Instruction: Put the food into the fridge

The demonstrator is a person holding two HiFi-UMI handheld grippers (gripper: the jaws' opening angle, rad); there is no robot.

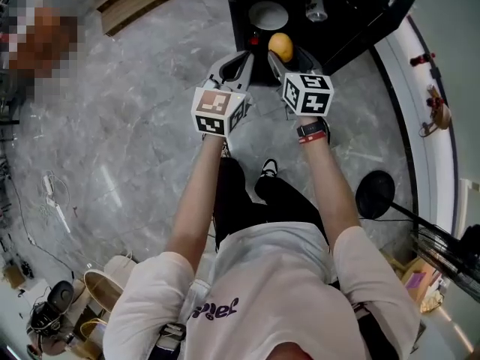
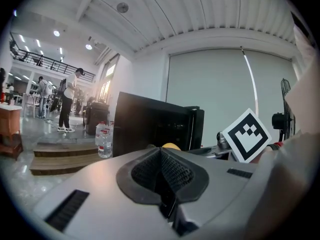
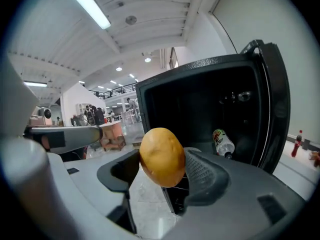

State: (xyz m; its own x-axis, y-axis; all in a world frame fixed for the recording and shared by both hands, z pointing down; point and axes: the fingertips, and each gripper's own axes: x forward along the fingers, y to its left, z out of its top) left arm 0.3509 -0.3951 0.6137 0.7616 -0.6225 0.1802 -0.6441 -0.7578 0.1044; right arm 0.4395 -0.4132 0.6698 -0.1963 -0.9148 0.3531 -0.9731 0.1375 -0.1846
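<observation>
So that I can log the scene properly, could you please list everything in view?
Potato: one, yellow-brown, between the right tongs.
Fridge: one, black, door open, ahead.
Bottle: one, clear, labelled, inside the fridge.
Bowl: one, white, in or on the fridge, unclear.
Water bottle: one, clear, on the wooden step.
Fan: one, black, on the floor, right.
Left tongs: one, grey, shut, empty.
Right tongs: one, grey, shut on the potato.
</observation>
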